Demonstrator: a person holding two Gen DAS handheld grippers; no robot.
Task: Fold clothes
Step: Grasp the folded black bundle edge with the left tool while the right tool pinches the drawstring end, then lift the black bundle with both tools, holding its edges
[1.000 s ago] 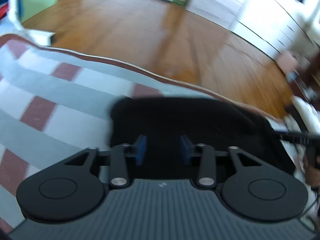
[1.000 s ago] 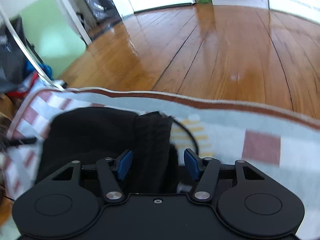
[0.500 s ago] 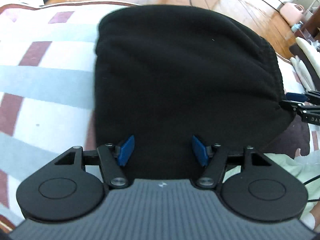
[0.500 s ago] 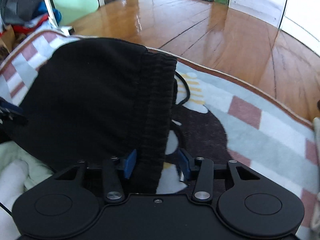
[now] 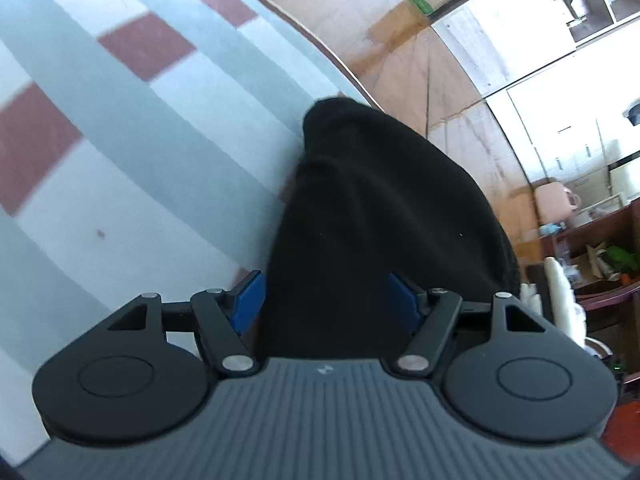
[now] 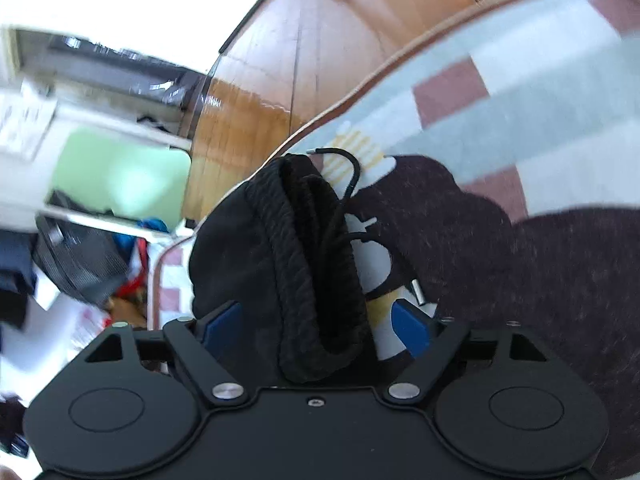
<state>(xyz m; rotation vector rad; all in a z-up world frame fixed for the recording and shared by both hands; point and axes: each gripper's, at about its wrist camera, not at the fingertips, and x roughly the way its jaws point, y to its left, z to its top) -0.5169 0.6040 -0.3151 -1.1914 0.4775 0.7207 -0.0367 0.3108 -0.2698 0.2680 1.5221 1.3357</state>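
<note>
The black garment [image 5: 384,216] hides the left gripper's right finger pad.

A checked rug [image 5: 132,128] in grey, white and maroon covers the wooden floor [image 6: 280,92]. A folded black garment [image 5: 384,216] lies on it toward three o'clock.

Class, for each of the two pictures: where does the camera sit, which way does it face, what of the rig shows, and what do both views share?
Left wrist: sits on the left gripper, facing forward and down at the black garment between its opening jaws.
Right wrist: sits on the right gripper, facing the garment's ribbed waistband and drawstring between its opening jaws.
Shared: the garment, checked blanket, wooden floor.
</note>
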